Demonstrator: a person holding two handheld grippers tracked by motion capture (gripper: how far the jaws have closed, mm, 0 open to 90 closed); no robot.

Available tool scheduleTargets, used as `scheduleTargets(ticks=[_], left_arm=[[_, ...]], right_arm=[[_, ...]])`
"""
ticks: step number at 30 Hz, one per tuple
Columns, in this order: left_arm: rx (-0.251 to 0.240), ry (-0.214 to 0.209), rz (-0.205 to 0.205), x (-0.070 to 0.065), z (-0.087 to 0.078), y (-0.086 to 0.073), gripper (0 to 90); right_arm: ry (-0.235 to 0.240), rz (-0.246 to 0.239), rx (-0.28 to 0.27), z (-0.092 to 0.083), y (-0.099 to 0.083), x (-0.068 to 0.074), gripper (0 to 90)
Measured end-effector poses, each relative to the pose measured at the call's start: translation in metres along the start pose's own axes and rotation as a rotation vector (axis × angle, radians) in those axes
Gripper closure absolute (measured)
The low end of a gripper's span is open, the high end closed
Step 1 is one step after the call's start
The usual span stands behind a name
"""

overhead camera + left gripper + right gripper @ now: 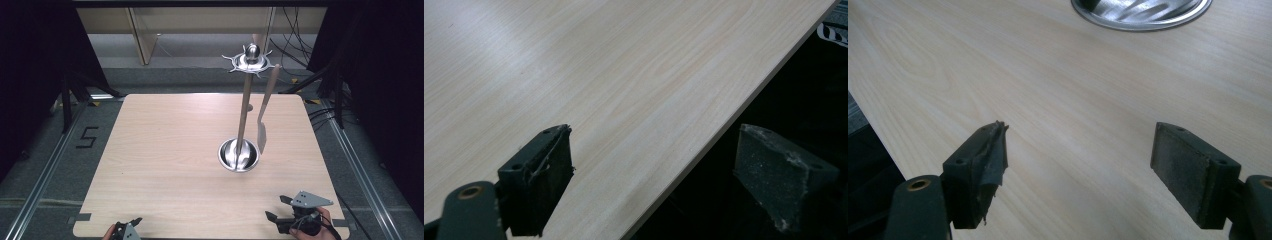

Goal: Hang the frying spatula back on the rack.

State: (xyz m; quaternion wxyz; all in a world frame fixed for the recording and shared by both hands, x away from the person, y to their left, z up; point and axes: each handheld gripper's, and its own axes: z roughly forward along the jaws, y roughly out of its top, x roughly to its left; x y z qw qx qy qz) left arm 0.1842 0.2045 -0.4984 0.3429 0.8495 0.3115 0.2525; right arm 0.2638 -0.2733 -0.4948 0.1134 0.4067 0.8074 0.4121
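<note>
A metal utensil stand rises from a round shiny base right of the table's middle, and its thin pole ends in a ring of hooks. From one hook a wooden-handled spatula hangs beside the pole. My left gripper sits at the near left edge of the table and is open and holding nothing. In the left gripper view its gripper straddles the table edge. My right gripper rests open and empty at the near right corner. In the right gripper view the gripper faces the stand's base.
The light wooden table is bare between the grippers and the stand. Metal rails run along the floor on both sides, a "5" mark lies at the left, and cables trail behind the table at the right.
</note>
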Motion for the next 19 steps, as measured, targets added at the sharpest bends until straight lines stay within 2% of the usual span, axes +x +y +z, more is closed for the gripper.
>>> scheduleTargets(ticks=[1, 2, 3, 7, 9, 10, 11, 13, 14, 19], left_arm=[[0.001, 0.000, 0.001, 0.0000, 0.0000, 0.0000, 14.8], [-0.008, -0.001, -0.009, -0.0008, 0.0009, 0.0000, 14.8], [-0.025, -0.008, -0.027, -0.0025, 0.0016, -0.0001, 14.7], [-0.023, -0.007, -0.027, -0.0023, 0.0018, -0.0002, 14.8], [-0.017, -0.006, -0.021, -0.0024, 0.0016, -0.0002, 14.8], [-0.010, -0.003, -0.008, -0.0018, 0.0011, -0.0003, 14.8], [-0.011, -0.004, -0.009, -0.0018, 0.0012, -0.0002, 14.8], [-0.021, -0.007, -0.023, -0.0027, 0.0019, -0.0002, 14.8], [-0.021, -0.006, -0.022, -0.0027, 0.0019, -0.0003, 14.8], [-0.020, -0.007, -0.022, -0.0026, 0.0019, -0.0003, 14.8]], right_arm=[[-0.009, -0.055, -0.017, 0.0005, 0.0001, -0.0042, 23.6], [-0.004, -0.023, -0.015, 0.0005, -0.0013, -0.0020, 23.6], [-0.002, -0.022, -0.012, 0.0003, -0.0018, -0.0022, 23.6], [-0.001, -0.033, -0.006, -0.0013, -0.0031, -0.0033, 23.5], [-0.003, -0.004, -0.001, -0.0024, -0.0041, -0.0008, 23.6], [0.000, -0.029, -0.008, -0.0021, -0.0040, -0.0034, 23.6], [-0.001, -0.033, -0.008, -0.0023, -0.0044, -0.0038, 23.5], [-0.002, -0.021, -0.004, -0.0027, -0.0051, -0.0036, 23.5], [0.001, -0.033, -0.009, -0.0020, -0.0053, -0.0048, 23.5], [-0.007, -0.023, -0.011, -0.0015, -0.0063, -0.0072, 23.5]])
